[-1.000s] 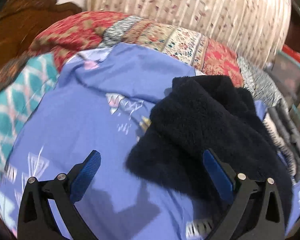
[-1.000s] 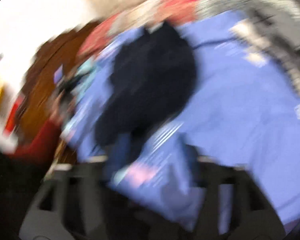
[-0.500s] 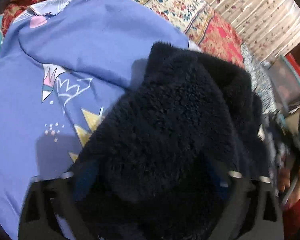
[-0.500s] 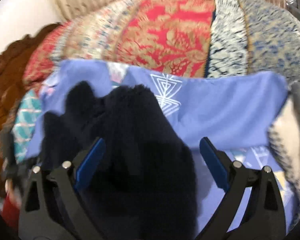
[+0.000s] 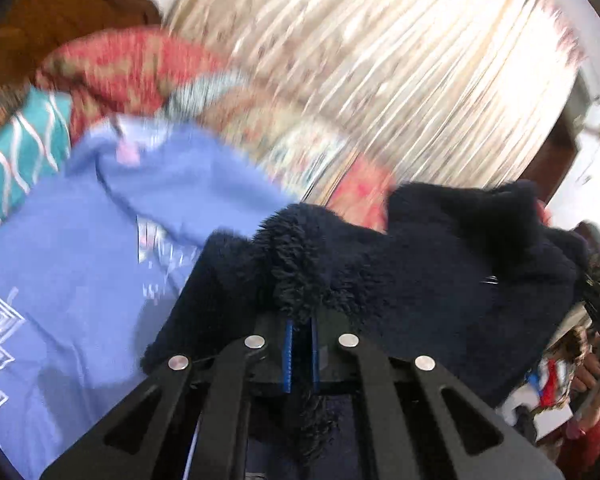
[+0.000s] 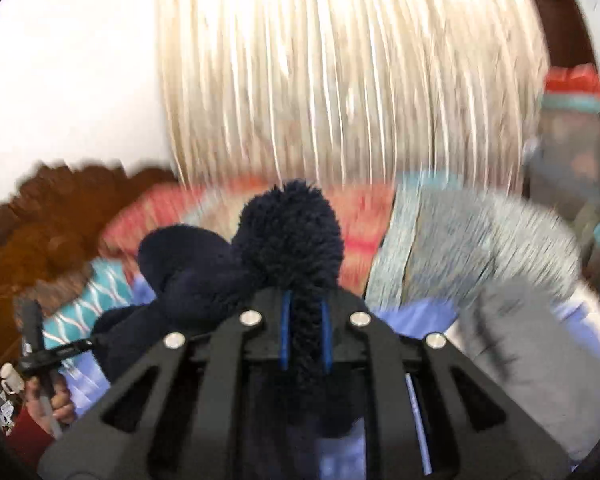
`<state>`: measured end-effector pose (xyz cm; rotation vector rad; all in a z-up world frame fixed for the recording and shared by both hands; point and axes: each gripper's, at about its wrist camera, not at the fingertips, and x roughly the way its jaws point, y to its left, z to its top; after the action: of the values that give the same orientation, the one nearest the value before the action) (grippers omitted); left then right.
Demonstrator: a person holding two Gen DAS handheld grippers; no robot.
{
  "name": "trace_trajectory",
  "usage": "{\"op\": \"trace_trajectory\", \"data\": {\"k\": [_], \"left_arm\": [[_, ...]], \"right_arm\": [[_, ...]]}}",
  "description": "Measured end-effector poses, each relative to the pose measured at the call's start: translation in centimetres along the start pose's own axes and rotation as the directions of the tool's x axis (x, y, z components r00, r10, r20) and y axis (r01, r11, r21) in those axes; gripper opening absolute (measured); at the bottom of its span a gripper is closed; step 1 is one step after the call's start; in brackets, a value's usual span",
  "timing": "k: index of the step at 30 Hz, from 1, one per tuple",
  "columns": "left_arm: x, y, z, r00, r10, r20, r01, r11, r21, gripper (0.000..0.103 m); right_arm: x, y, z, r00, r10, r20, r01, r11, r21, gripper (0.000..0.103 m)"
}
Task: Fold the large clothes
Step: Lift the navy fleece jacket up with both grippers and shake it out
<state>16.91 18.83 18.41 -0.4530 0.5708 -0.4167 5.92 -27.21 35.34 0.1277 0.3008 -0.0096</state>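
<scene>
A dark navy fleece garment [image 5: 440, 280] hangs lifted above a blue printed bedsheet [image 5: 72, 264]. My left gripper [image 5: 300, 336] is shut on a fold of the fleece, with pile bulging past the blue pads. My right gripper [image 6: 305, 328] is shut on another edge of the same fleece [image 6: 288, 232], a tuft standing up between its pads. The garment stretches between the two grippers. Both views are motion-blurred.
A red patterned quilt [image 5: 128, 68] and a teal patterned cloth [image 5: 16, 152] lie on the bed. A grey knit cloth [image 6: 480, 232] lies to the right. Pale curtains [image 6: 340, 72] and a wooden headboard [image 6: 40, 216] stand behind.
Both grippers were open over the fleece lying on the sheet. Now both have shut on it and lifted it, and the views tilt up toward the curtains.
</scene>
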Motion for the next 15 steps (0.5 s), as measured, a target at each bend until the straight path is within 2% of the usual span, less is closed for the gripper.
{"op": "trace_trajectory", "data": {"k": [3,4,6,7,9,11,13,14,15], "left_arm": [[-6.2,-2.7,1.4,0.991,-0.059,0.121,0.057,0.998,0.021,0.029],[-9.4,-4.3,2.2,0.982,-0.088,0.168,0.084,0.996,0.033,0.029],[-12.9,-6.7,3.7,0.968,-0.127,0.217,0.116,0.991,0.064,0.029],[-16.3,-8.7,4.7,0.951,-0.156,0.267,0.134,0.986,0.102,0.029],[-20.3,-11.1,5.6,0.924,-0.191,0.331,0.148,0.978,0.148,0.029],[-25.1,-14.0,6.8,0.883,-0.222,0.414,0.148,0.968,0.204,0.029],[-29.8,-17.5,7.8,0.829,-0.233,0.509,0.103,0.957,0.272,0.029],[-31.2,-18.6,8.0,0.81,-0.233,0.539,0.079,0.953,0.294,0.029],[-32.8,-20.2,8.5,0.78,-0.229,0.583,0.034,0.945,0.325,0.029]], "right_arm": [[-10.7,2.6,2.9,0.987,0.002,0.16,0.009,0.998,-0.068,0.011],[-14.1,3.6,3.8,0.978,0.01,0.209,0.005,0.997,-0.075,0.011],[-18.9,5.1,5.2,0.959,0.043,0.281,-0.025,0.998,-0.065,0.011],[-21.7,6.0,5.9,0.944,0.062,0.323,-0.043,0.997,-0.066,0.011],[-26.1,7.7,7.3,0.916,0.063,0.397,-0.038,0.997,-0.071,0.011],[-30.2,8.5,8.6,0.891,0.053,0.452,-0.029,0.998,-0.059,0.011],[-32.8,8.6,9.8,0.872,0.037,0.488,-0.02,0.999,-0.039,0.011],[-33.8,8.5,10.4,0.866,0.03,0.499,-0.016,0.999,-0.032,0.011],[-34.9,8.3,11.1,0.861,0.015,0.508,-0.006,1.0,-0.02,0.011]]}}
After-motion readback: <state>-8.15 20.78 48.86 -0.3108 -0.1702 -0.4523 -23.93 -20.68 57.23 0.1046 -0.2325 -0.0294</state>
